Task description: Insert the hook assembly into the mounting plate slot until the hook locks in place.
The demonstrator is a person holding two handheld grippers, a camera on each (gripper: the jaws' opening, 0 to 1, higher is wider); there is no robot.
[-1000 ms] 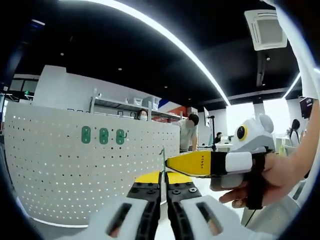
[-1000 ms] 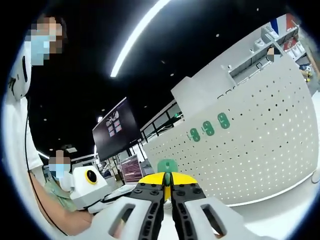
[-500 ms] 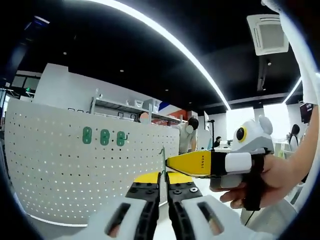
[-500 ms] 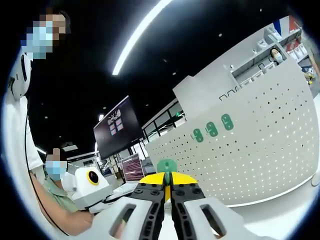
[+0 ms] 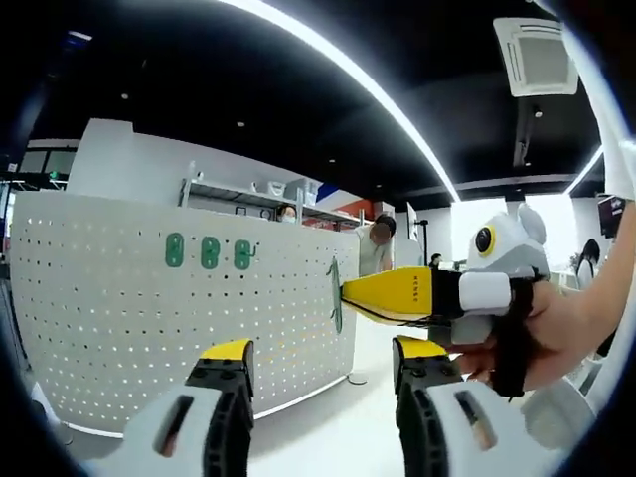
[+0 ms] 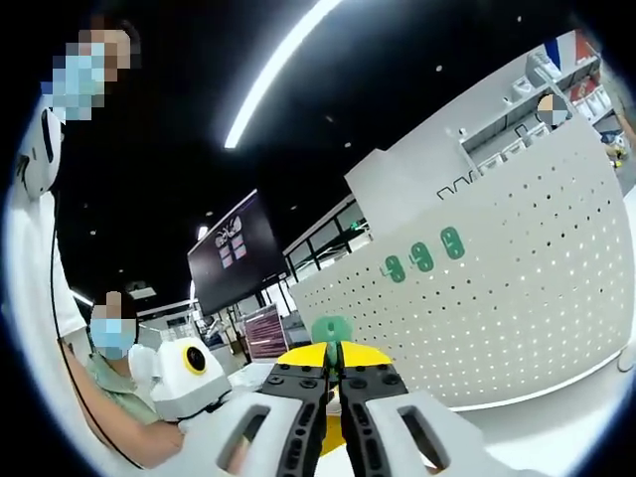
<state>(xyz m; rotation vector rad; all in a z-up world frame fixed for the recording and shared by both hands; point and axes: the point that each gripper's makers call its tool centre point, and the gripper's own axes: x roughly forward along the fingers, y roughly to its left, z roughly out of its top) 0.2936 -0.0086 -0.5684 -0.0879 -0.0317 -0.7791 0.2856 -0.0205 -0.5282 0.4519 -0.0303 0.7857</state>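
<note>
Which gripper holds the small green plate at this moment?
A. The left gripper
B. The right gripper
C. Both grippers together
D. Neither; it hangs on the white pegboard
B. In the left gripper view the right gripper has its yellow jaws shut on the green plate, while the left gripper stands open with nothing between its jaws.

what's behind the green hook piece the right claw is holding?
In the right gripper view, behind the green hook piece stands the white perforated panel with three green plates mounted on it. The right claw covers the piece's lower part, so its hook end cannot be seen.
</note>
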